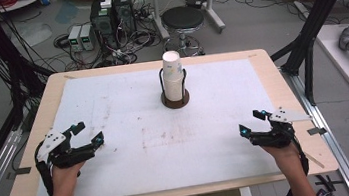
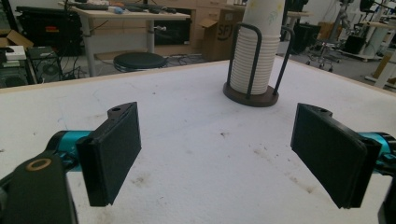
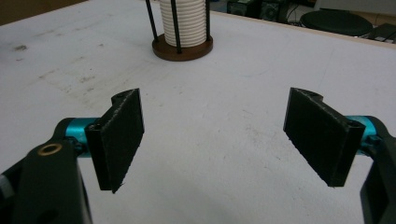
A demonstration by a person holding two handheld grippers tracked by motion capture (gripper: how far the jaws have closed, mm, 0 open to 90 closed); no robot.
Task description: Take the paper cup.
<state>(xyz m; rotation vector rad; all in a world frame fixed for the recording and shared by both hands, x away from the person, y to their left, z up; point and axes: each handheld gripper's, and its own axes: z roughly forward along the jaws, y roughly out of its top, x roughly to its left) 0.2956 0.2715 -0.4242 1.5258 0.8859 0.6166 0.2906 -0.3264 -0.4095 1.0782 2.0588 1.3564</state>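
Observation:
A tall stack of white paper cups [image 1: 173,76] stands in a black wire holder on a round brown base [image 1: 176,100], at the middle back of the white mat. My left gripper [image 1: 88,131] rests near the mat's left edge, open and holding nothing. My right gripper [image 1: 252,122] rests near the right edge, also open and holding nothing. In the left gripper view [image 2: 217,154] the cup stack [image 2: 257,56] stands ahead to the right. From the right gripper view [image 3: 215,140], the stack [image 3: 184,21] rises ahead to the left.
The white mat [image 1: 131,133] covers most of the wooden table [image 1: 55,85] and bears faint brown stains near its middle. Behind the table stand a black stool [image 1: 182,20], computer boxes and tangled cables on the floor. Black frame posts flank both sides.

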